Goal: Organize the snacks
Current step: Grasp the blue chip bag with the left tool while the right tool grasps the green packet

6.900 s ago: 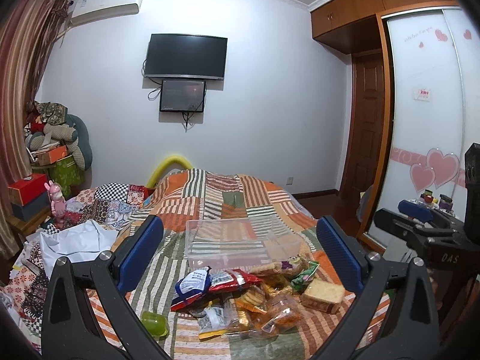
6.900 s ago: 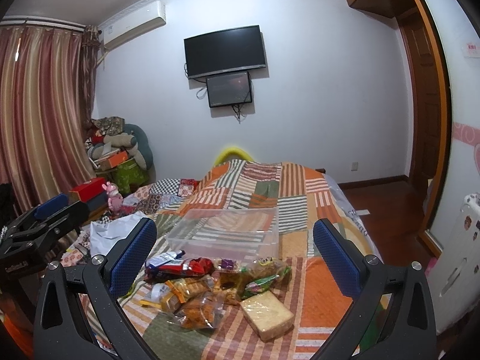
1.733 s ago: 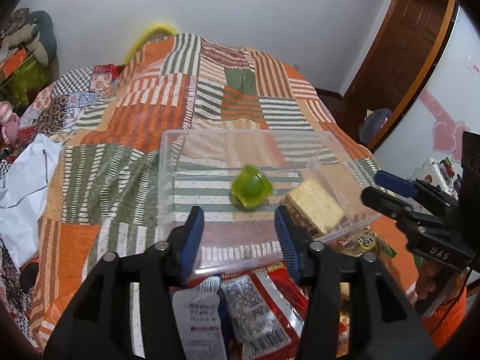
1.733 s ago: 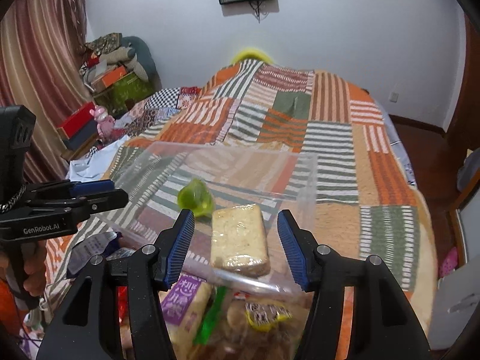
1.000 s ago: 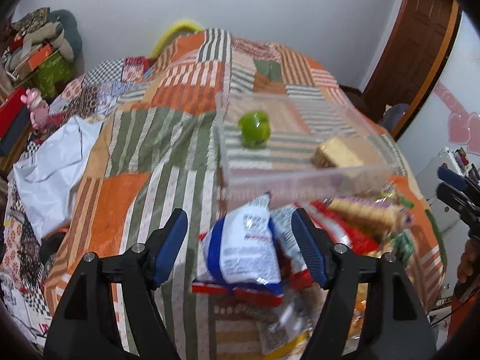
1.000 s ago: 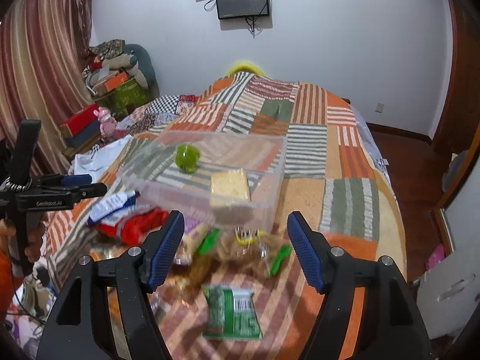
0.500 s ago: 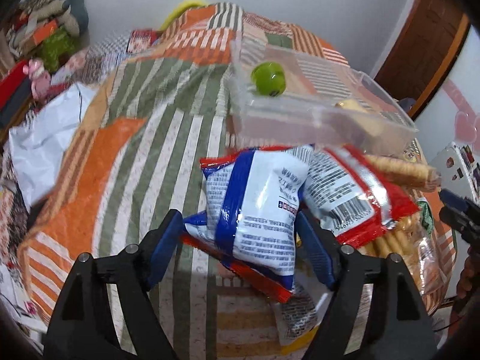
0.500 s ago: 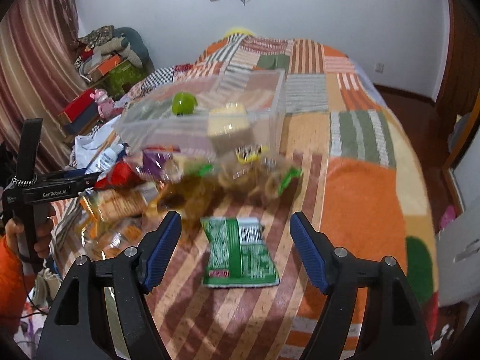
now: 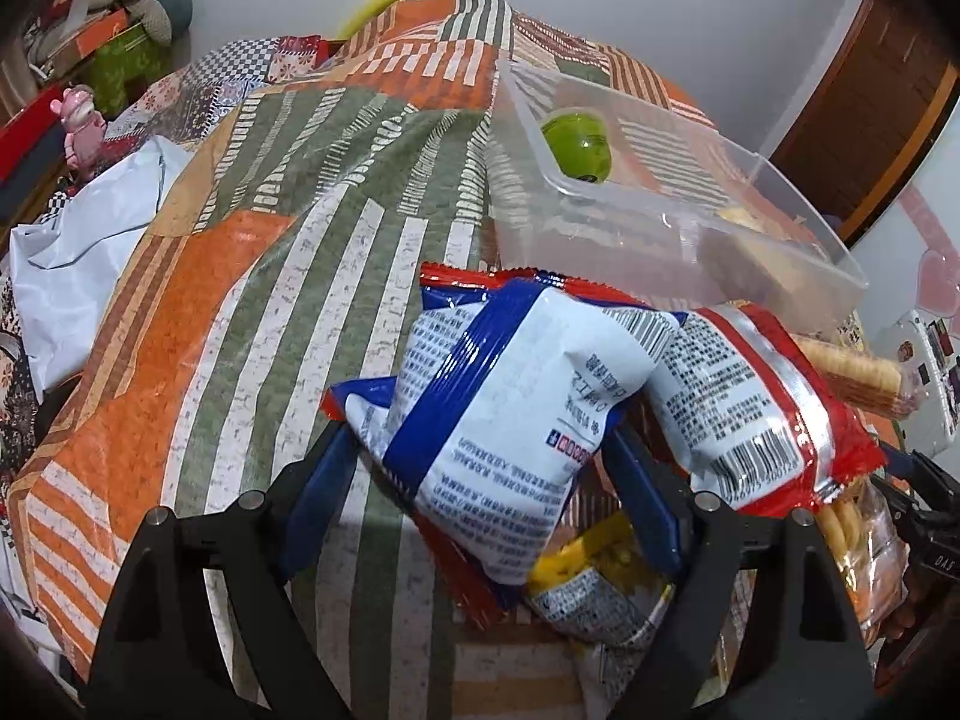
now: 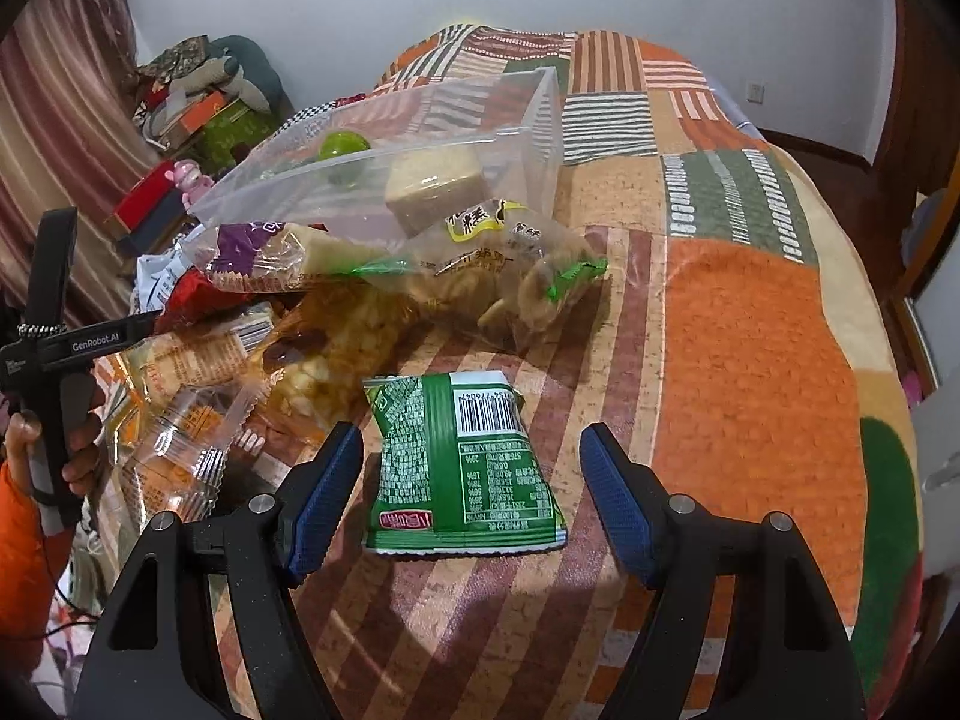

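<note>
Both grippers lower — green packet [image 10: 462,468] lies barcode-up.

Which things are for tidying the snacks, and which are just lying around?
For the job: clear bin, blue-and-white packet, red packet, green packet, green jelly cup, cake slice.

Lying around: pink pig toy, white cloth.

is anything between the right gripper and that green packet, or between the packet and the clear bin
Nothing lies between the right gripper and the green packet; its open jaws already straddle it. Toward the clear bin, a pile of clear-wrapped snack bags sits against the bin's near wall, so the packet would likely need lifting over them.
</note>
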A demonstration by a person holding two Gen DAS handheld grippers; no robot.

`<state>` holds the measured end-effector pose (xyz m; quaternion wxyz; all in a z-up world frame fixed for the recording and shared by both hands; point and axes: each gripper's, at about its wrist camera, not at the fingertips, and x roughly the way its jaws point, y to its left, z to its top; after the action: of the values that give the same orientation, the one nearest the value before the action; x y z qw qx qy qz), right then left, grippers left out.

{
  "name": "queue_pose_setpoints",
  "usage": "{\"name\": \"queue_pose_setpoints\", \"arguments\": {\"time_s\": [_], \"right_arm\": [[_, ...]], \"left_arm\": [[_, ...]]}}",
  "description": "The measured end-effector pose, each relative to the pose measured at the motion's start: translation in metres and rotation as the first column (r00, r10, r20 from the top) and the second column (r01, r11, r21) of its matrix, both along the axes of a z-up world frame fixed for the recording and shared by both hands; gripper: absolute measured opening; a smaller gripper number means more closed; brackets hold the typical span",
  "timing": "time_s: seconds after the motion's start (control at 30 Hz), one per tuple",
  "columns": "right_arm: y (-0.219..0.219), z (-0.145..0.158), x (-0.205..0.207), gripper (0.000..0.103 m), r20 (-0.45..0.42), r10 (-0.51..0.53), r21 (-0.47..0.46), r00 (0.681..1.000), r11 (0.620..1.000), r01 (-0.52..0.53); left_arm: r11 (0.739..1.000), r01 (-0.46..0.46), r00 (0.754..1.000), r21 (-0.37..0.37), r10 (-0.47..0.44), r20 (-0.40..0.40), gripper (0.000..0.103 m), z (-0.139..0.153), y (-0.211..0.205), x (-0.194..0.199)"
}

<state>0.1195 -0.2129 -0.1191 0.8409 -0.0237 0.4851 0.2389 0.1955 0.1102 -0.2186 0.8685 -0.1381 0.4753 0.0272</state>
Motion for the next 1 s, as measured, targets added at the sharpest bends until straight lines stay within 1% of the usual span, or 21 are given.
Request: {"name": "queue_pose_setpoints", "arguments": {"time_s": [0.07,0.13,0.17,0.2,0.27,0.3,0.4,0.43,0.5,0.63,0.87,1.0], "right_arm": [[0.0,0.0,0.0,0.071,0.004,0.003,-0.002,1.0,1.0,-0.003],[0.0,0.0,0.001,0.059,0.008,0.002,0.001,1.0,1.0,-0.002],[-0.001,0.0,0.0,0.056,0.006,0.004,0.003,1.0,1.0,-0.004],[0.0,0.0,0.001,0.049,0.006,0.005,0.007,1.0,1.0,-0.005],[-0.001,0.0,0.001,0.048,0.008,0.003,0.013,1.0,1.0,-0.003],[0.001,0.001,0.001,0.047,0.009,0.002,0.014,1.0,1.0,-0.003],[0.0,0.002,0.0,0.043,0.008,-0.003,0.025,1.0,1.0,0.003],[-0.001,0.002,0.0,0.042,0.006,-0.005,0.032,1.0,0.999,0.005],[-0.003,0.004,-0.001,0.041,-0.001,-0.01,0.049,1.0,0.999,0.01],[-0.007,0.009,-0.002,0.04,0.007,-0.018,0.066,1.0,0.998,0.017],[-0.014,0.022,-0.004,0.04,0.045,-0.035,0.086,0.998,0.996,0.031],[-0.016,0.029,-0.007,0.04,0.066,-0.041,0.096,0.997,0.995,0.035]], "left_arm": [[1.0,-0.004,1.0,-0.002,0.004,0.009,0.083,-0.001,0.001,0.001],[1.0,-0.006,1.0,-0.002,0.006,0.019,0.079,-0.001,0.0,-0.001],[1.0,-0.007,1.0,0.001,0.007,0.021,0.077,-0.001,0.0,-0.001],[1.0,-0.009,1.0,0.007,0.009,0.022,0.074,-0.001,0.0,-0.002],[1.0,-0.007,1.0,0.017,0.007,0.027,0.07,-0.002,0.0,-0.004],[1.0,-0.005,1.0,0.017,0.005,0.03,0.064,-0.001,0.0,-0.006],[1.0,0.003,0.999,0.024,-0.004,0.036,0.054,0.0,-0.002,-0.011],[1.0,0.006,0.999,0.027,-0.007,0.038,0.053,0.001,-0.003,-0.013],[0.999,0.007,0.999,0.032,-0.008,0.041,0.05,0.001,-0.003,-0.015],[1.0,0.003,0.999,0.024,-0.005,0.052,0.047,0.005,-0.003,-0.023],[1.0,-0.007,0.996,0.02,0.005,0.085,0.042,0.018,-0.002,-0.038],[0.999,-0.004,0.994,0.033,0.0,0.109,0.039,0.028,-0.004,-0.046]]}}
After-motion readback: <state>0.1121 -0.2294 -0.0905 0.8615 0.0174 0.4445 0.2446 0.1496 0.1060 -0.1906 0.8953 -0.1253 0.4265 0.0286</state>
